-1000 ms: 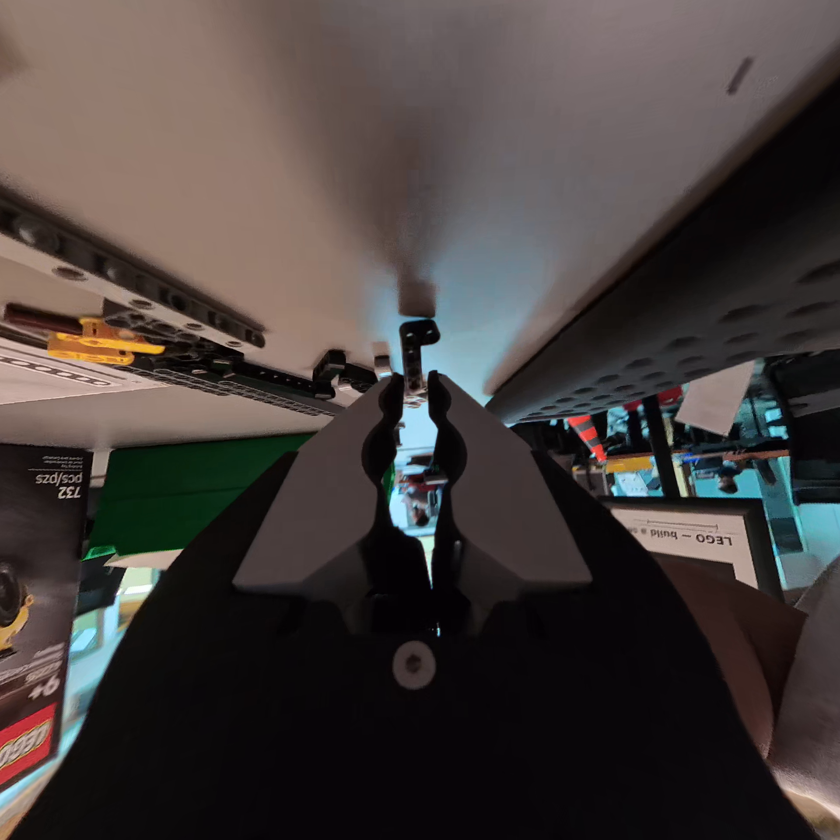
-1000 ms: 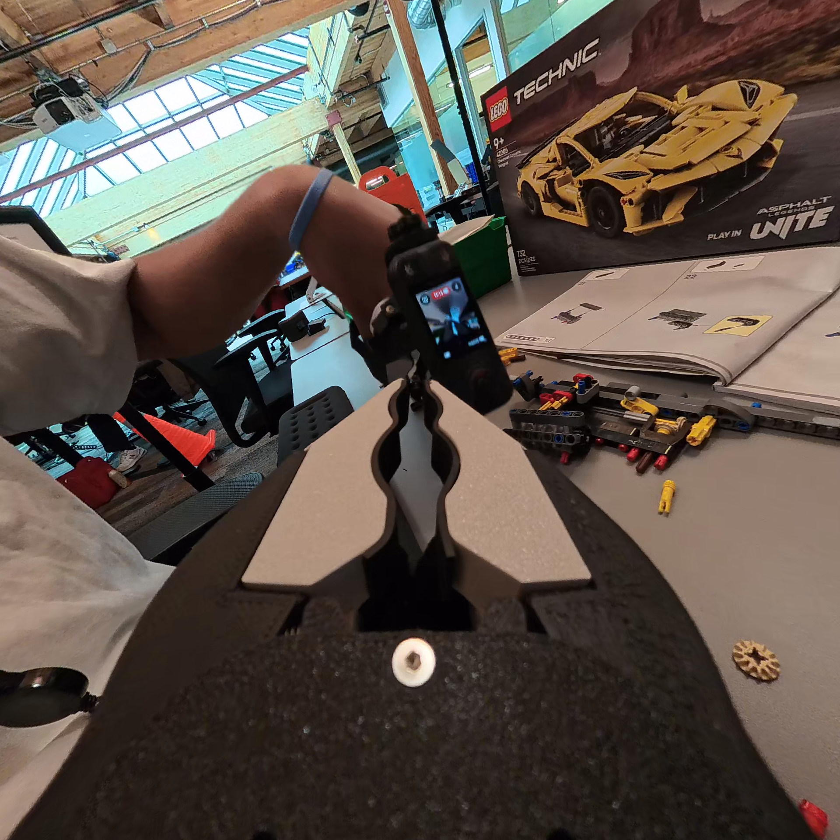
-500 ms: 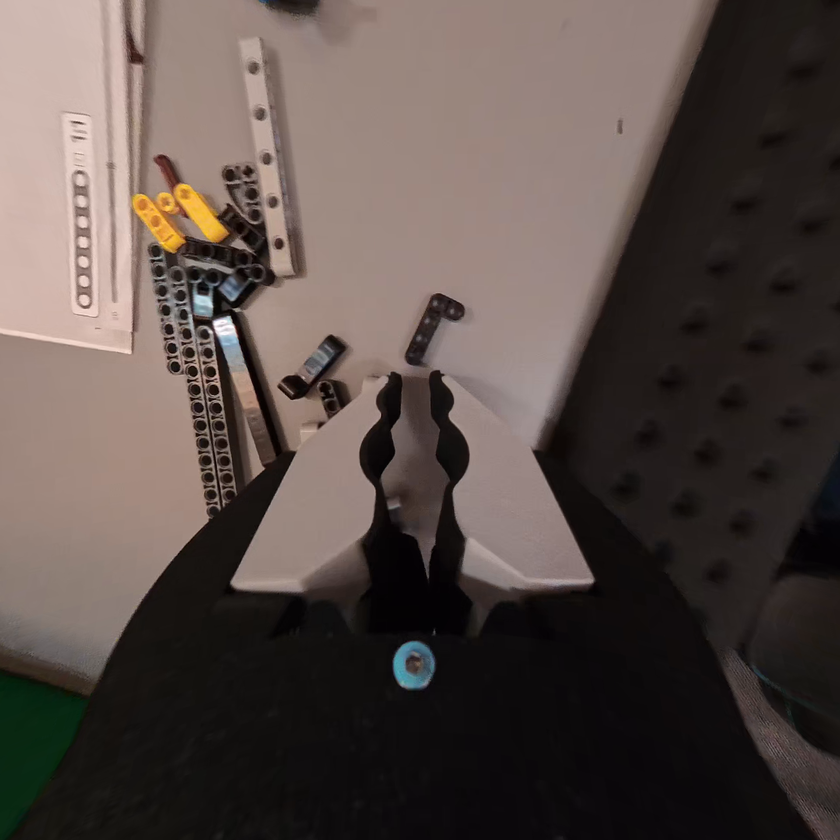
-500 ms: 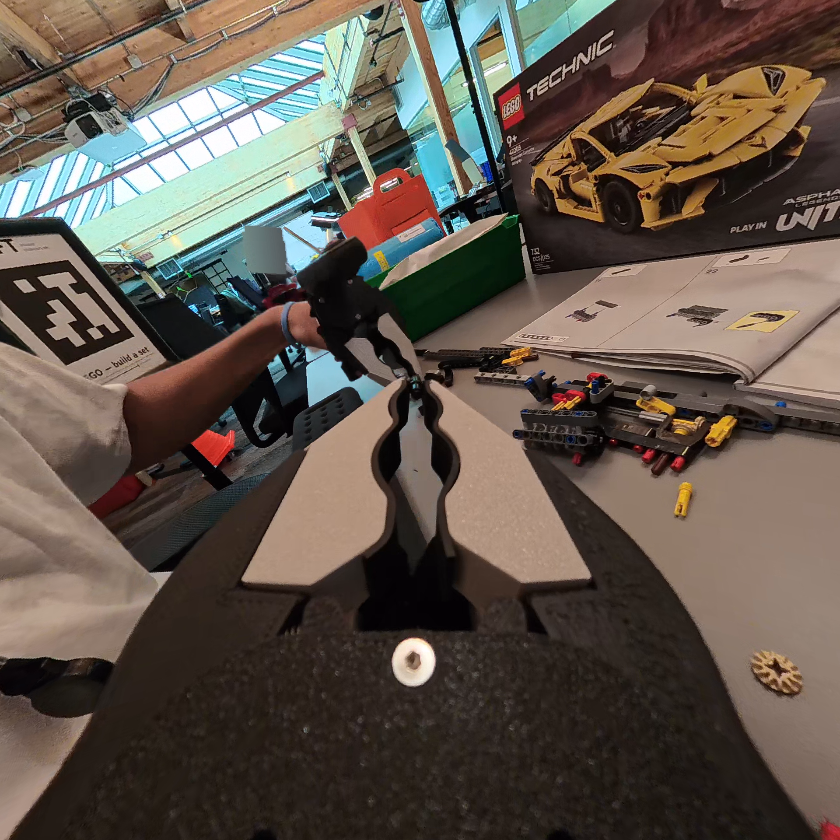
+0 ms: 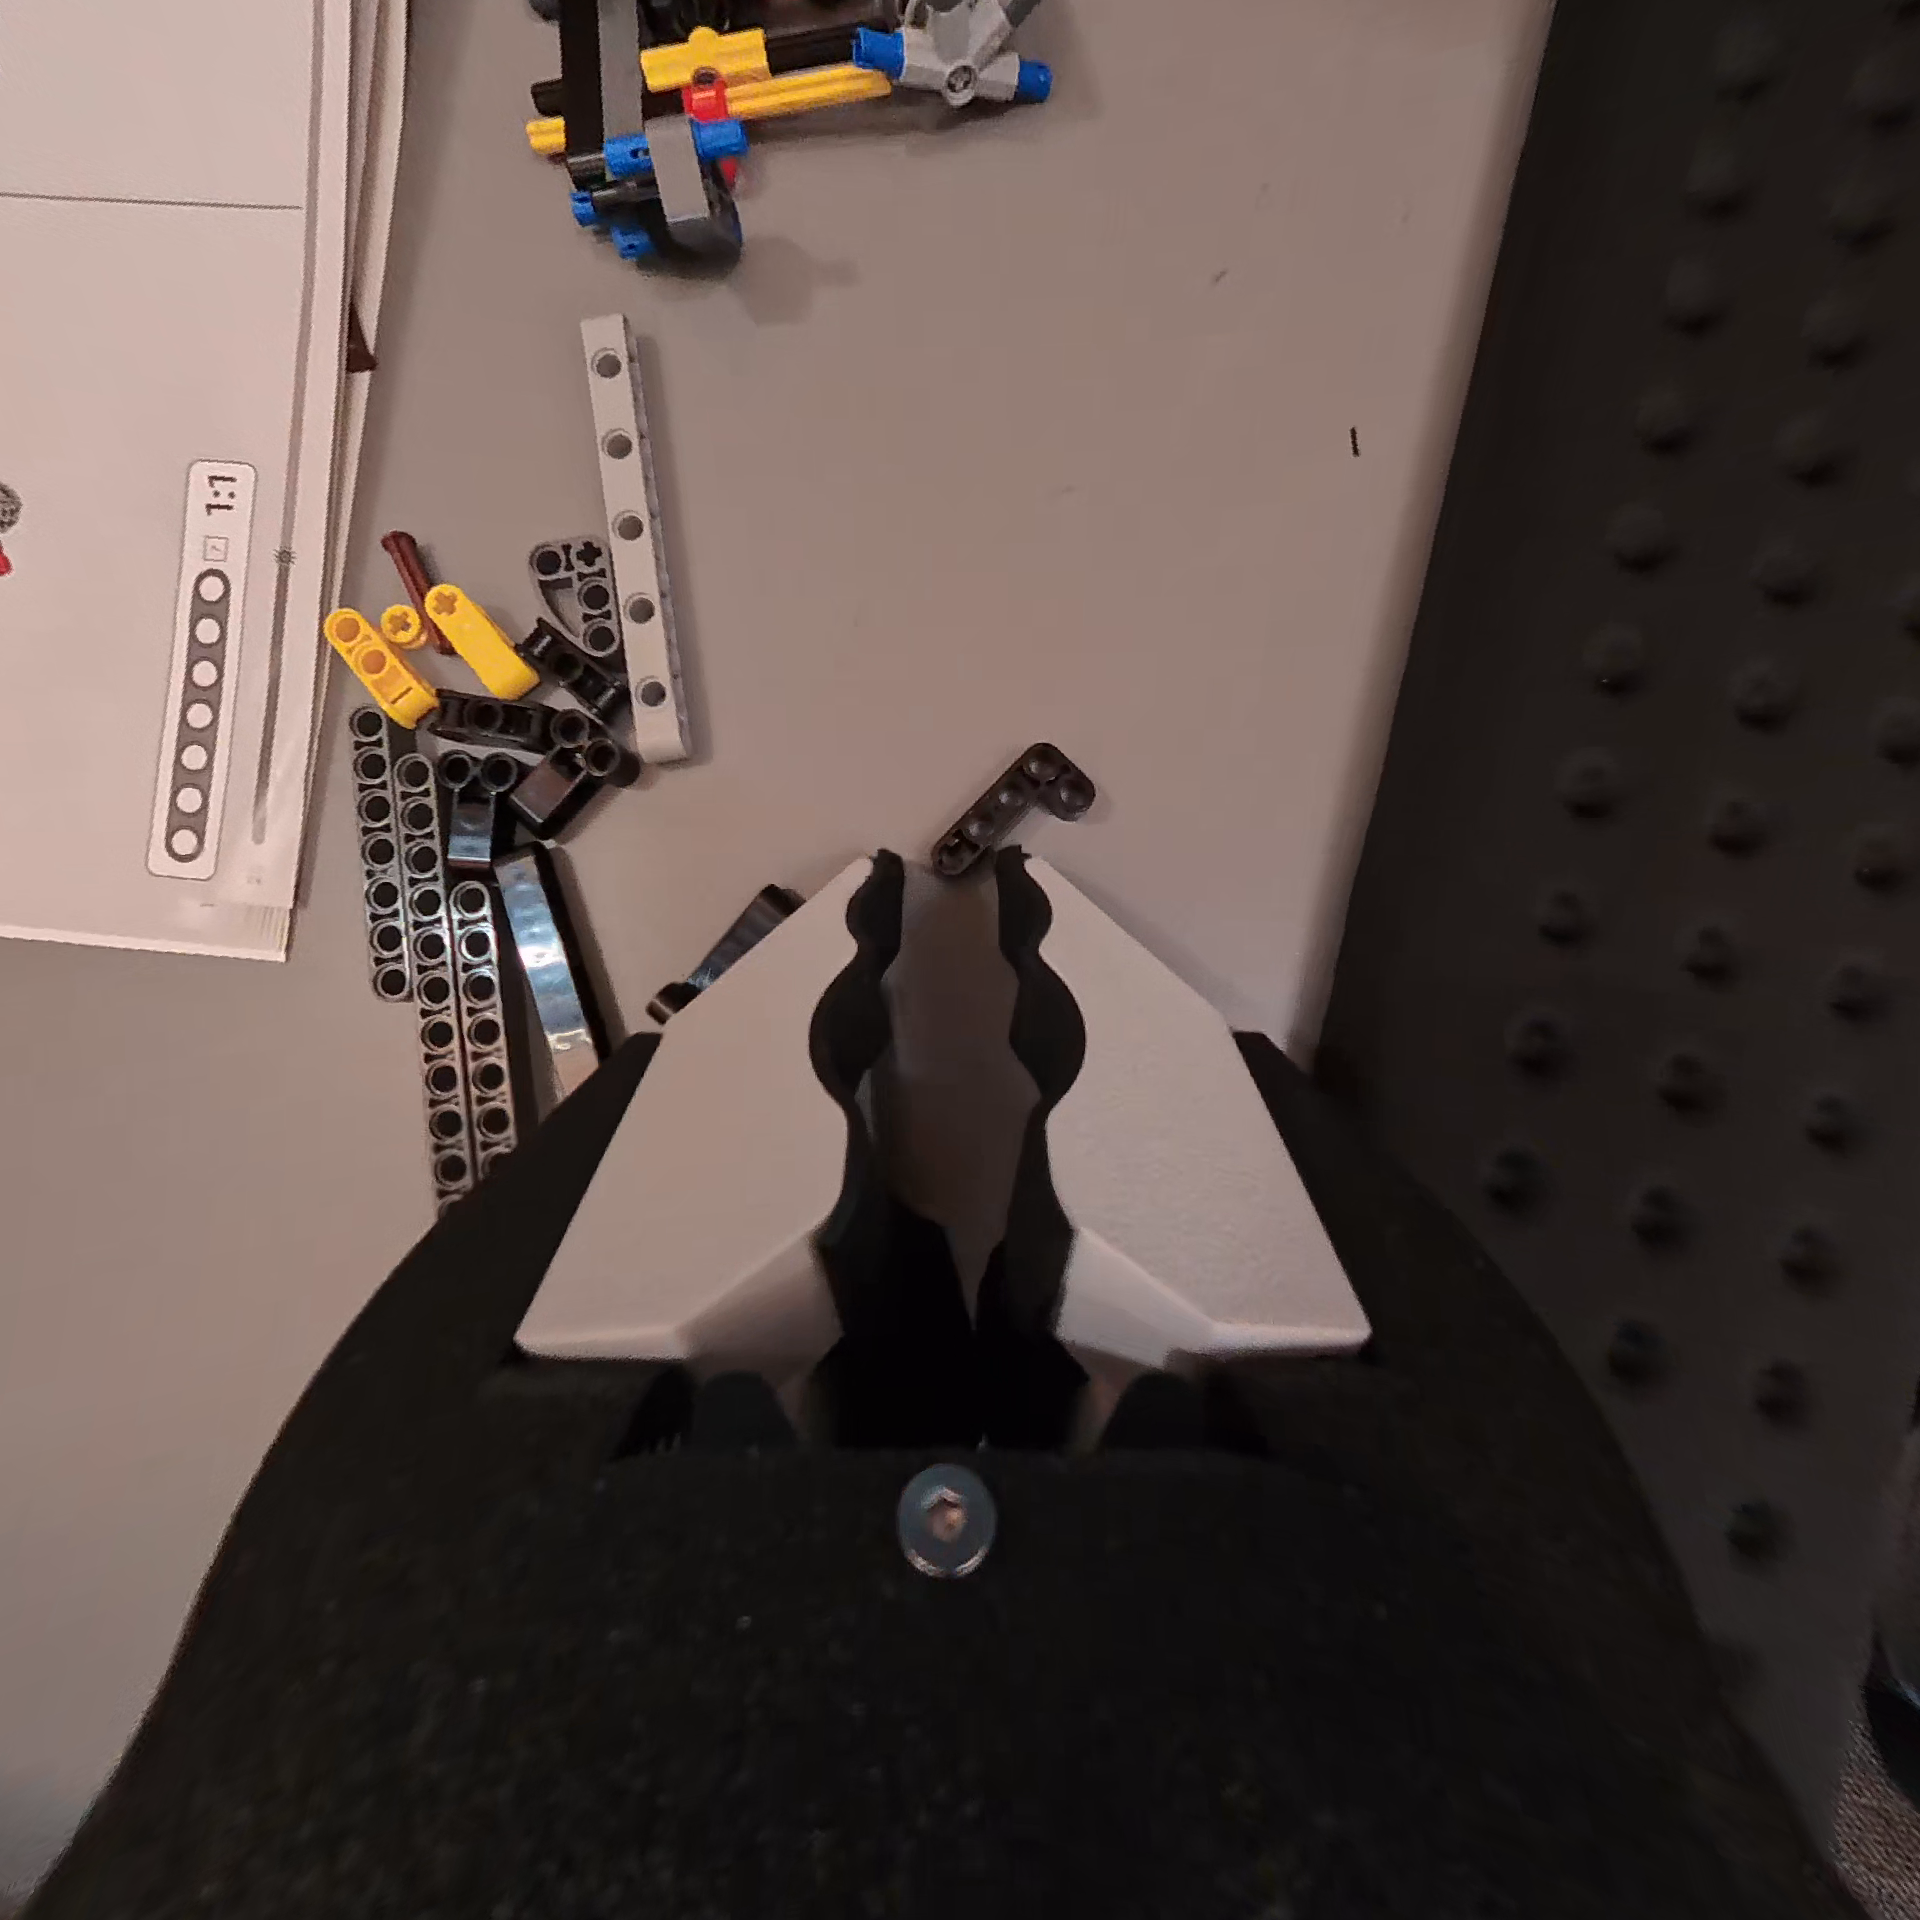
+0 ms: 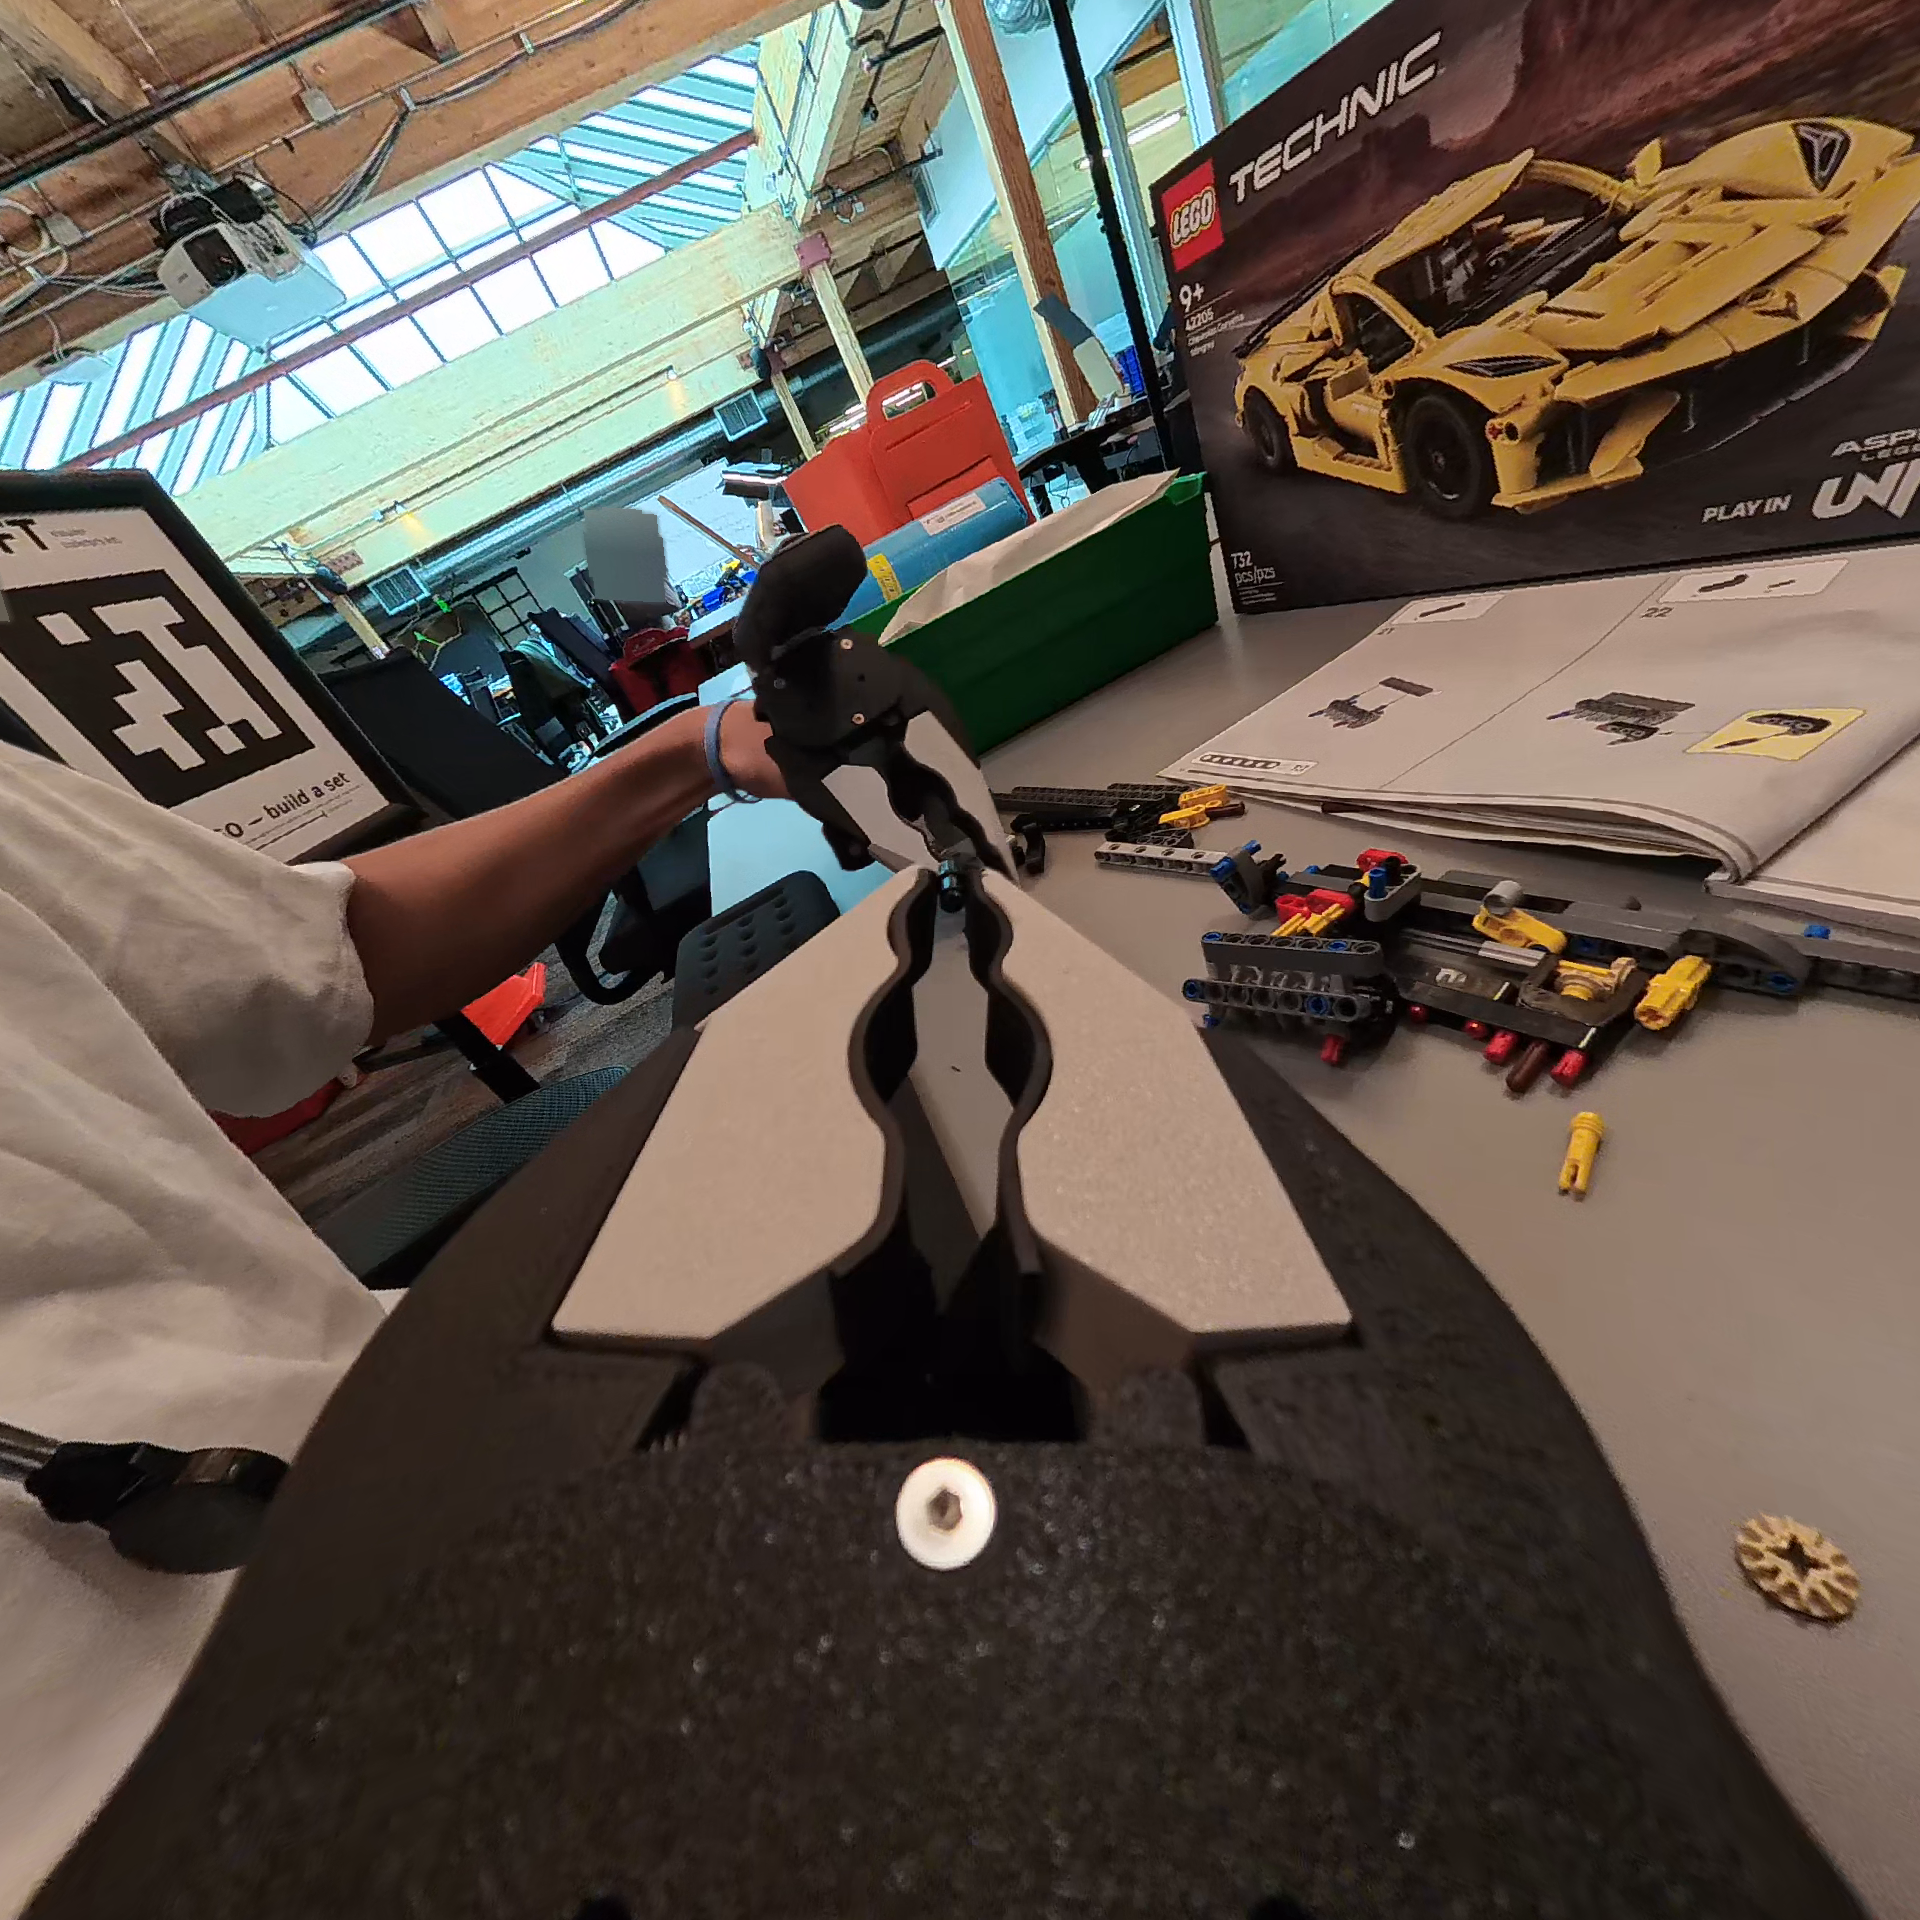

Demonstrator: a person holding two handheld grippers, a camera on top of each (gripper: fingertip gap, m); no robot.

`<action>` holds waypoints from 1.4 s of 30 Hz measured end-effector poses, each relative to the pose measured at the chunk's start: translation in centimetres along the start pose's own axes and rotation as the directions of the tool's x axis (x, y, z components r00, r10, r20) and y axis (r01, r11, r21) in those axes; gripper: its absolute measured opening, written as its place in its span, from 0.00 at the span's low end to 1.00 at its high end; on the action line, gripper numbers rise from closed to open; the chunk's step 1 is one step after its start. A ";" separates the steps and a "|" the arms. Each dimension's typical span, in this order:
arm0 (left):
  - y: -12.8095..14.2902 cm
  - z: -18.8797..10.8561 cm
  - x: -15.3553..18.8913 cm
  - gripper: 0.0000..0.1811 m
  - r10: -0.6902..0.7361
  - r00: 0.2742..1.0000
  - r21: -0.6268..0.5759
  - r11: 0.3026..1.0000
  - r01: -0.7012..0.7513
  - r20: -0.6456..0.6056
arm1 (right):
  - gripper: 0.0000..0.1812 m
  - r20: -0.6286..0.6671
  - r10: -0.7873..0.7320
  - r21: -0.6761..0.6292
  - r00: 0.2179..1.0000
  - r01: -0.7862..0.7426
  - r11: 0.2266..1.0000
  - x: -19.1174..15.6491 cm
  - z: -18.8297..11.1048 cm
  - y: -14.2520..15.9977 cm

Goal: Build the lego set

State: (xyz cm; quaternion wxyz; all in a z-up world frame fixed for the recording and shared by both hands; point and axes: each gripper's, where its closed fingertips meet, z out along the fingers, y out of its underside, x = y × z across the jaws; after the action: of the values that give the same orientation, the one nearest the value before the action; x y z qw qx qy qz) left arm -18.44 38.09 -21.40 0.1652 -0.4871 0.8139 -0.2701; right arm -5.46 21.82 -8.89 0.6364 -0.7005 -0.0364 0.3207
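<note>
Grey tabletop is being looked down on in the left wrist view, where the left gripper is being held with its jaws narrowly parted and empty. A black L-shaped liftarm is lying just ahead of the fingertips, well apart from the partly built chassis at the far edge. Loose black beams and yellow connectors are lying beside the instruction booklet.

From the right wrist view, the right gripper is being kept nearly closed on what seems a small dark pin, though this cannot be confirmed. Behind it, the liftarm's side of the table is being approached by the left gripper. Judged from this, the liftarm should be straddled squarely across its long arm, then pinched gently.
</note>
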 end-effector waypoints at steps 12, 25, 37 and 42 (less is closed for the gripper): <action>-1.9 1.2 1.6 0.00 0.051 0.988 0.064 0.997 -0.042 -0.149 | 0.03 0.006 0.000 -0.006 1.000 0.000 1.000 0.0 0.1 0.1; -3.0 1.7 0.2 0.15 0.120 0.988 0.010 0.993 -0.119 -0.099 | 0.03 0.021 -0.006 -0.010 1.000 0.006 1.000 -0.3 0.2 0.1; -5.3 3.4 4.4 0.04 0.144 0.973 0.055 0.989 -0.137 -0.179 | 0.03 0.031 -0.005 -0.014 1.000 0.005 1.000 -0.4 0.2 0.2; -4.3 1.7 2.8 0.03 0.103 0.994 -0.103 0.989 -0.107 -0.045 | 0.03 0.035 0.000 -0.014 0.999 0.001 1.000 -0.4 0.3 0.2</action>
State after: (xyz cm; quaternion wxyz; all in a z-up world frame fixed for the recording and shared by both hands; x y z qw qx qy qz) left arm -15.86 33.47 -20.18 0.1372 -0.4461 0.8547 -0.2271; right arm -5.98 21.81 -8.89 0.6307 -0.6993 -0.0500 0.3326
